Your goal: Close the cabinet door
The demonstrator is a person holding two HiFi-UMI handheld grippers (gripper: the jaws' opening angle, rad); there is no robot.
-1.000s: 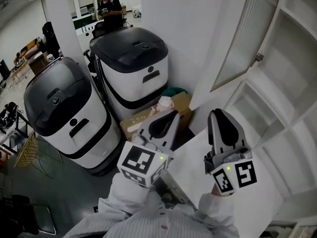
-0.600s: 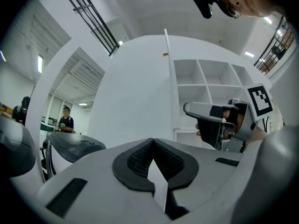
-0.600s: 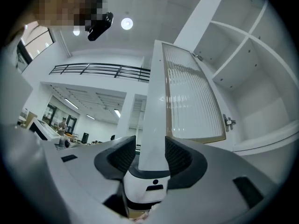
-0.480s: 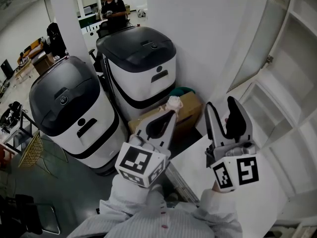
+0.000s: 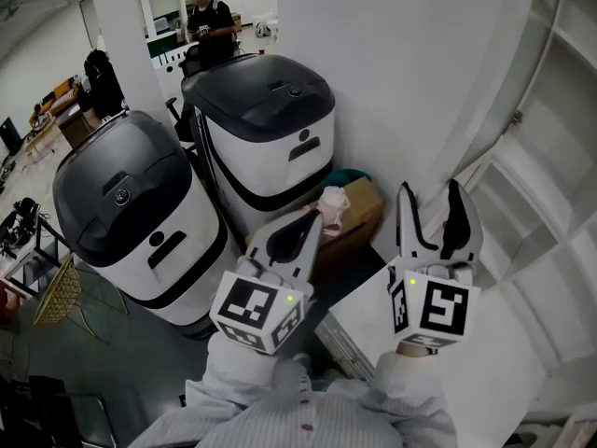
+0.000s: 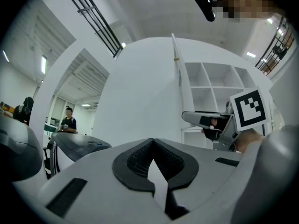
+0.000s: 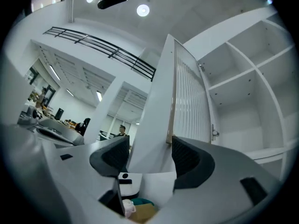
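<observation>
A workshop corner holds two grey-lidded machines (image 5: 131, 222), one cardboard box (image 5: 350, 215) and one white cabinet (image 5: 560, 157). Its one door (image 7: 189, 101) stands open just ahead of the right gripper (image 5: 427, 194). That gripper's jaws have just been opening and are apart, with nothing between them. The left gripper (image 5: 315, 218) has its jaws together.

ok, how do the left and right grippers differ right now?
The left gripper has its jaws together. The right gripper has its jaws wide apart and has just been opening them. The left gripper faces mostly the plain outer side of the cabinet door. The right gripper lines its gap up with the door's edge, pads clear of it. Shared: both hold nothing, and each carries a marker cube.
</observation>
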